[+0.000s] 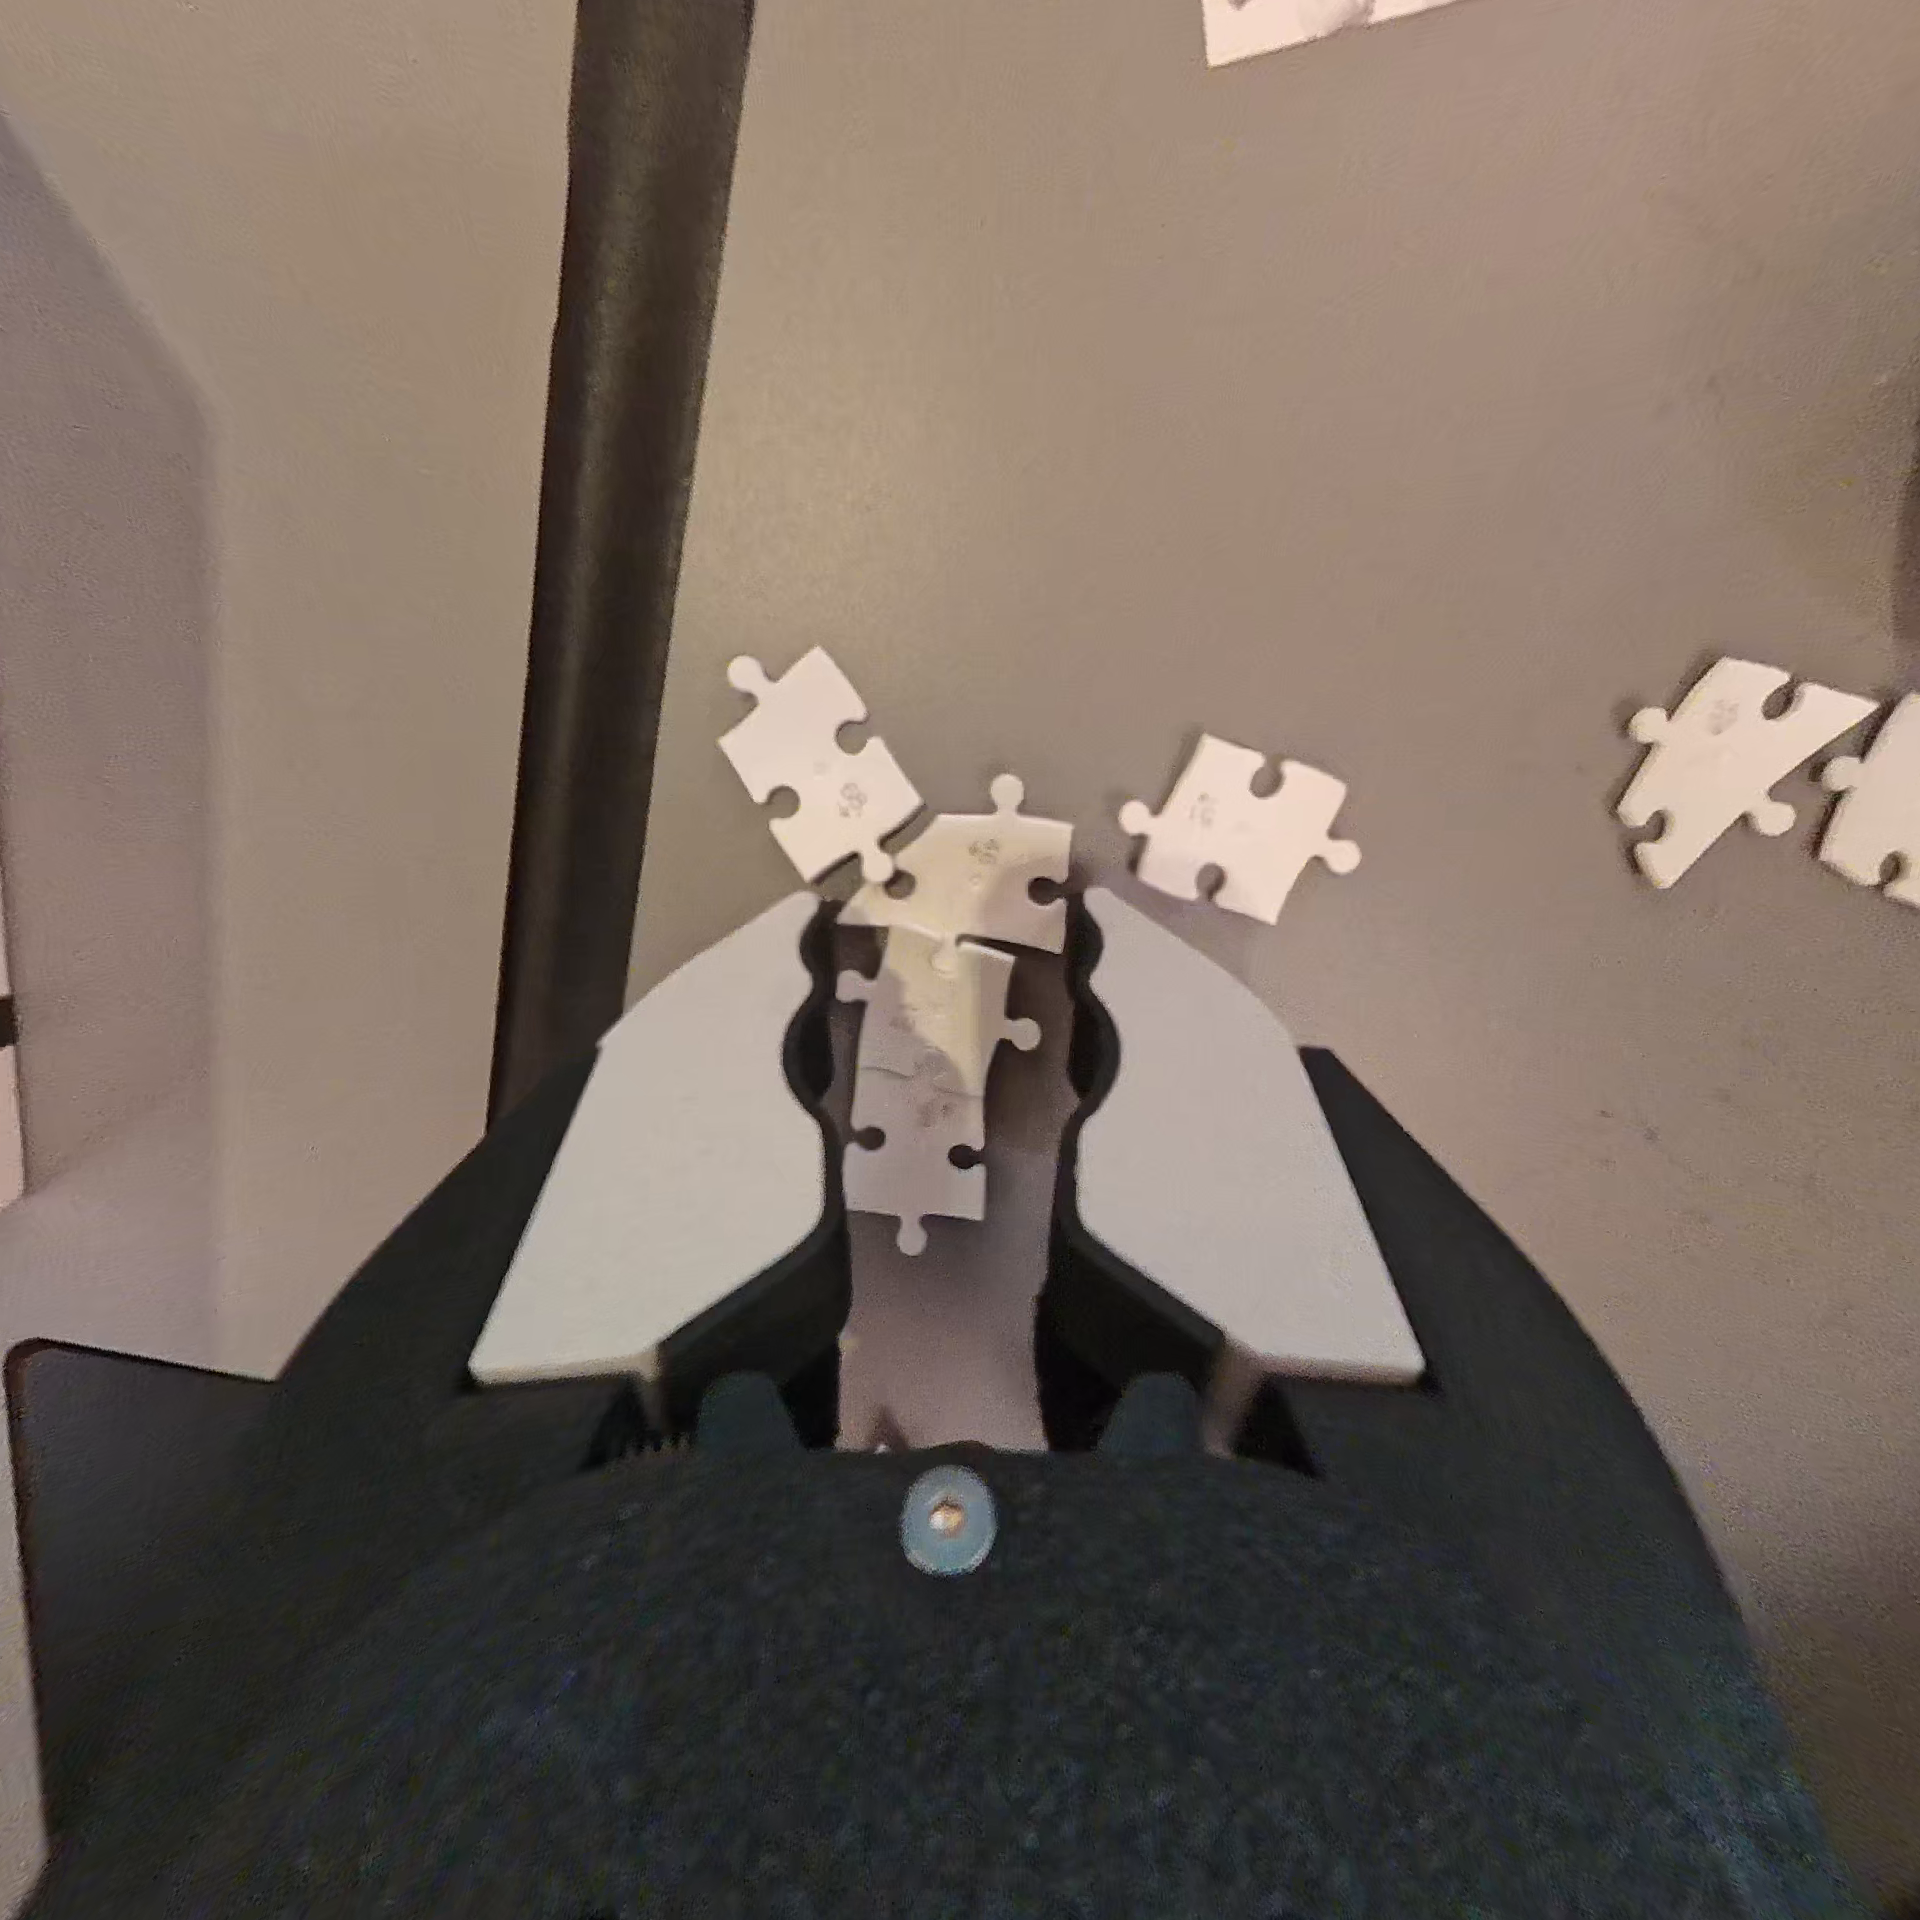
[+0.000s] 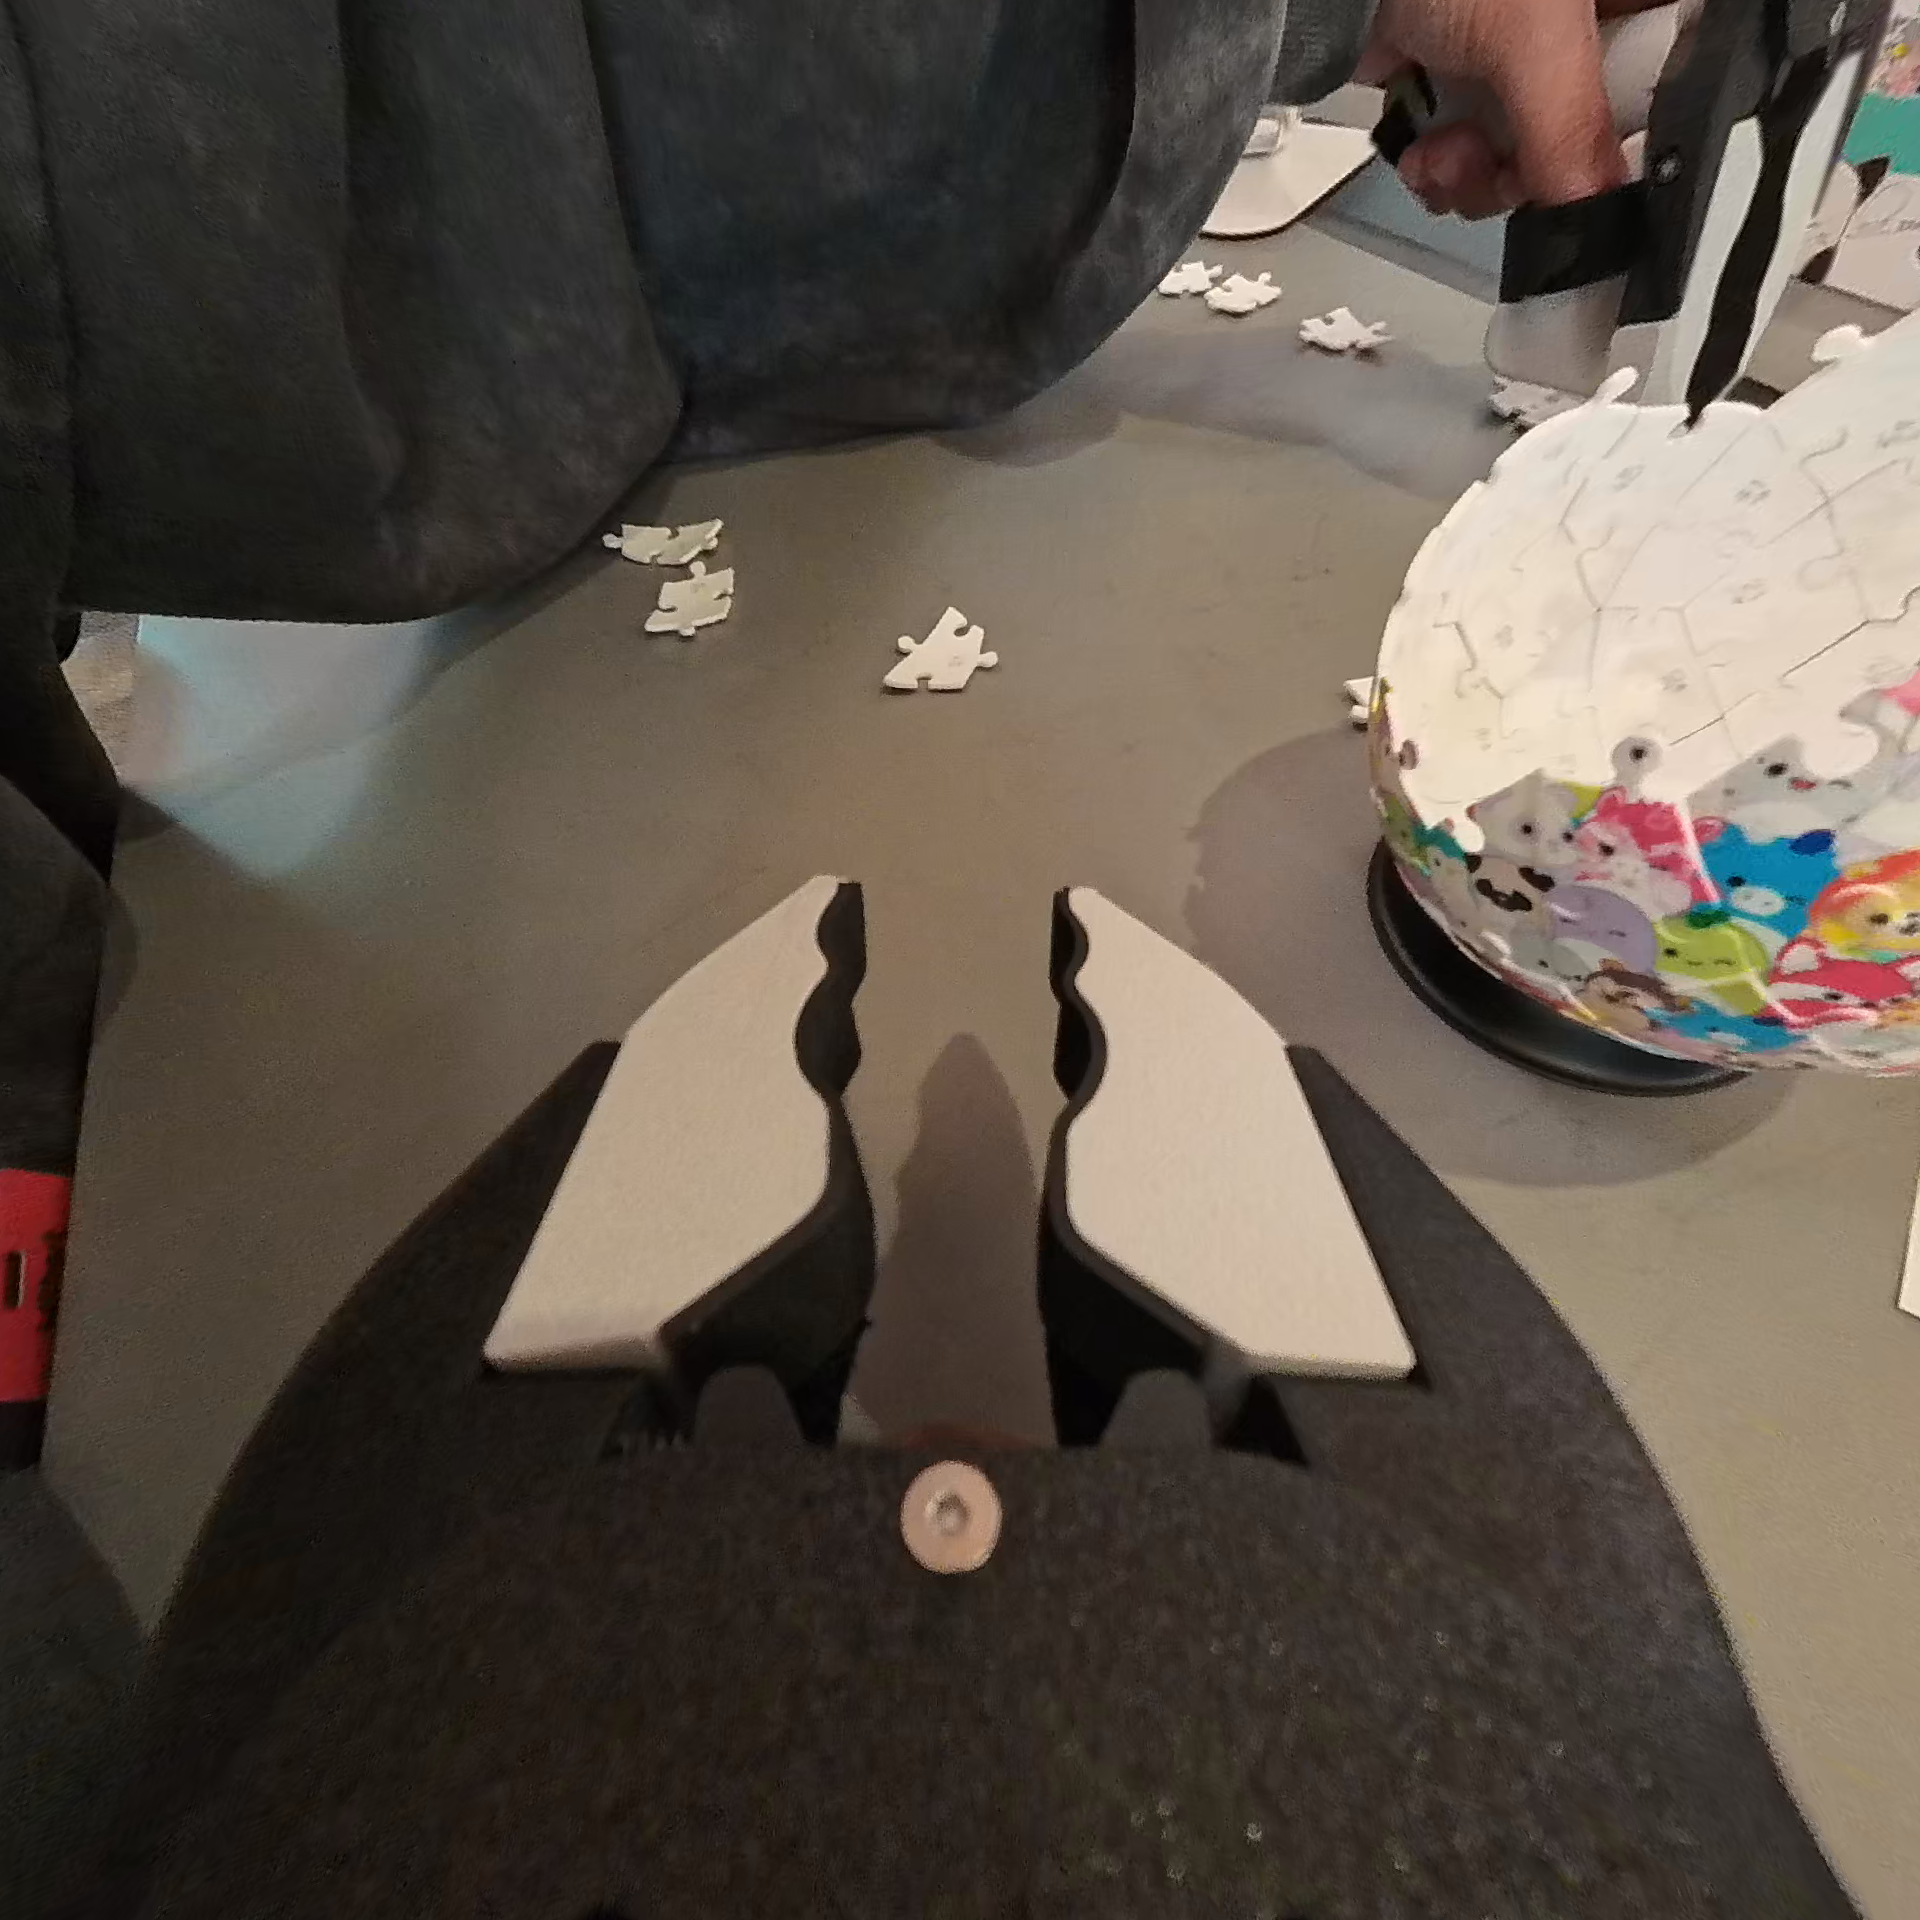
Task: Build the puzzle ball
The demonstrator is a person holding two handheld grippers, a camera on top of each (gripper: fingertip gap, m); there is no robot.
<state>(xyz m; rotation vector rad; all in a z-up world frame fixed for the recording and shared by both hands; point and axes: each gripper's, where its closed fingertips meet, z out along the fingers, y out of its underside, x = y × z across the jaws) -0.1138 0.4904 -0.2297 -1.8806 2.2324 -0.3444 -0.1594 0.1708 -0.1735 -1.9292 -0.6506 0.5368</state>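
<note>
Puzzle ball [image 2: 1662, 727] sits half-built on its black stand, right side of worktop [image 2: 1039, 790]. Left gripper [image 1: 951, 914]: jaws part-open around a joined strip of pieces [image 1: 940, 1049], grip unclear. Right gripper [image 2: 956, 904]: jaws part-open, empty; steady the ball before pressing tabs in.

My work surface is a matte grey table [image 2: 1091, 644]. Loose white jigsaw pieces lie scattered on it, blank side up: a lone piece [image 2: 940, 652] in the middle, two pieces [image 2: 681, 569] close together nearer my sleeve, more pieces [image 2: 1278, 301] toward the far edge. A black round stand [image 2: 1475, 987] rests on the table's right side, carrying the half-built, cartoon-printed puzzle ball [image 2: 1683, 727].
</note>
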